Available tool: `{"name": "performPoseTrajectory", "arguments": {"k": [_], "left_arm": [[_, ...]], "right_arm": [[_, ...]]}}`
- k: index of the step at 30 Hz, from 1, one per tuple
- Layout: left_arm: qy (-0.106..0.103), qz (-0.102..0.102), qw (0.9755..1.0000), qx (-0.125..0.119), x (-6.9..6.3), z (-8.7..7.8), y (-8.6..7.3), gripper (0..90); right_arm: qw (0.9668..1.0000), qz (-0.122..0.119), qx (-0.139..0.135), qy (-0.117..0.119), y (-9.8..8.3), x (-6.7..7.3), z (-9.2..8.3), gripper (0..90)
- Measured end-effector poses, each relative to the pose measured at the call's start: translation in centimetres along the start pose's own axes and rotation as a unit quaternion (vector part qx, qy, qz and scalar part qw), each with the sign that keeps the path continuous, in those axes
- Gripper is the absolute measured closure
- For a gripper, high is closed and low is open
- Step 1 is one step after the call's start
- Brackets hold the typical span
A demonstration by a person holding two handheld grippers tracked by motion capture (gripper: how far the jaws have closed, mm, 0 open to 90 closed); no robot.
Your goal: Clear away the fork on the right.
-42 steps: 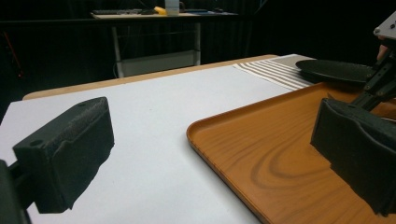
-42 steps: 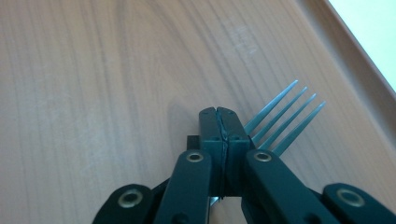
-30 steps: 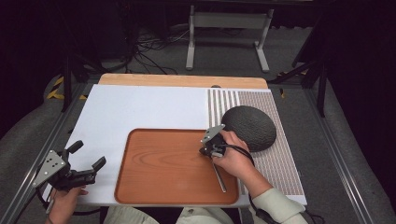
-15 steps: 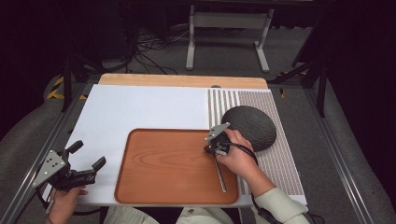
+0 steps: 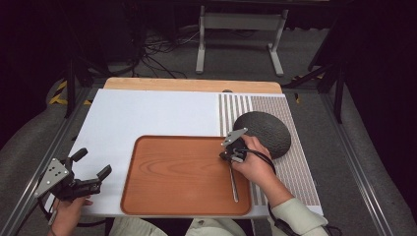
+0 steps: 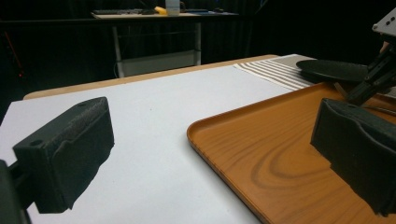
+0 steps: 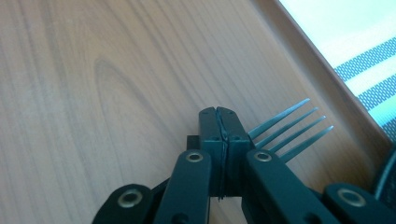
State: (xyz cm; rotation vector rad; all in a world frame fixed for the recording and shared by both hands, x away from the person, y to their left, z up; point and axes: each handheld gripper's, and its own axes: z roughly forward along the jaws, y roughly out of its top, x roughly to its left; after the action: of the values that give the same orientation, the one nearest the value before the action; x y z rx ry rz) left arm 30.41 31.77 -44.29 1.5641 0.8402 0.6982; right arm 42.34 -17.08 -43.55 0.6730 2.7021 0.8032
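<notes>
Landmark: a rectangular orange-brown wooden tray [image 5: 177, 172] with rounded corners and a raised rim, lying on the white table top [image 5: 147, 113]; every place below is given from this tray.
Fork: a slim silver metal fork [image 5: 233, 183] lies inside the tray along its right rim, handle toward the person's edge; in the right gripper view its four tines [image 7: 289, 130] stick out just beside the closed jaw tips, low over the tray's wood.
Right gripper: the right gripper [image 5: 231, 153] stands over the tray's right rim near the far corner, at the tine end of the fork. Its jaws are pressed together with no gap between the pads. Whether the fork is pinched there cannot be told; the tines emerge from behind the right jaw, not from between the pads.
Left gripper: the left gripper [image 5: 91, 172] rests off the tray's left side, near the table's front corner. Its jaws stand wide apart with nothing between them.
Dark plate: a round dark grey textured plate [image 5: 268, 130] sits beyond the tray's far right corner, on a striped and dotted placemat [image 5: 295, 167] that runs along the tray's right side.
</notes>
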Motion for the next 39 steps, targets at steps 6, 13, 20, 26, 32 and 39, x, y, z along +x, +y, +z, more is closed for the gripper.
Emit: {"name": "performPoseTrajectory", "arguments": {"k": [6, 13, 20, 26, 32, 39], "left_arm": [[0.0, 0.0, 1.0, 0.001, 0.0, 0.0, 0.0, 0.0], [0.001, -0.001, 1.0, 0.0, 0.0, 0.0, 0.0, 0.0], [0.0, 0.0, 1.0, 0.0, 0.0, 0.0, 0.0, 0.0], [0.001, 0.0, 1.0, 0.0, 0.0, -0.1, 0.0, 0.0], [0.001, 0.0, 1.0, 0.0, 0.0, 0.0, 0.0, 0.0], [0.001, -0.001, 1.0, 0.0, 0.0, 0.0, 0.0, 0.0]], "right_arm": [[1.0, 0.006, 0.002, -0.004, -0.2, -0.2, -0.2, 90.0], [0.9999, 0.01, 0.004, -0.007, -0.4, -0.3, -0.3, 90.0], [0.9998, 0.013, 0.004, -0.01, -0.4, -0.3, -0.5, 88.8], [0.9997, 0.013, -0.012, -0.017, 0.3, 0.3, -1.4, 84.1], [0.999, 0.017, -0.039, -0.013, 0.8, 0.6, -2.2, 59.3], [0.994, 0.024, -0.107, -0.002, 0.9, 0.7, -3.2, 20.4]]}}
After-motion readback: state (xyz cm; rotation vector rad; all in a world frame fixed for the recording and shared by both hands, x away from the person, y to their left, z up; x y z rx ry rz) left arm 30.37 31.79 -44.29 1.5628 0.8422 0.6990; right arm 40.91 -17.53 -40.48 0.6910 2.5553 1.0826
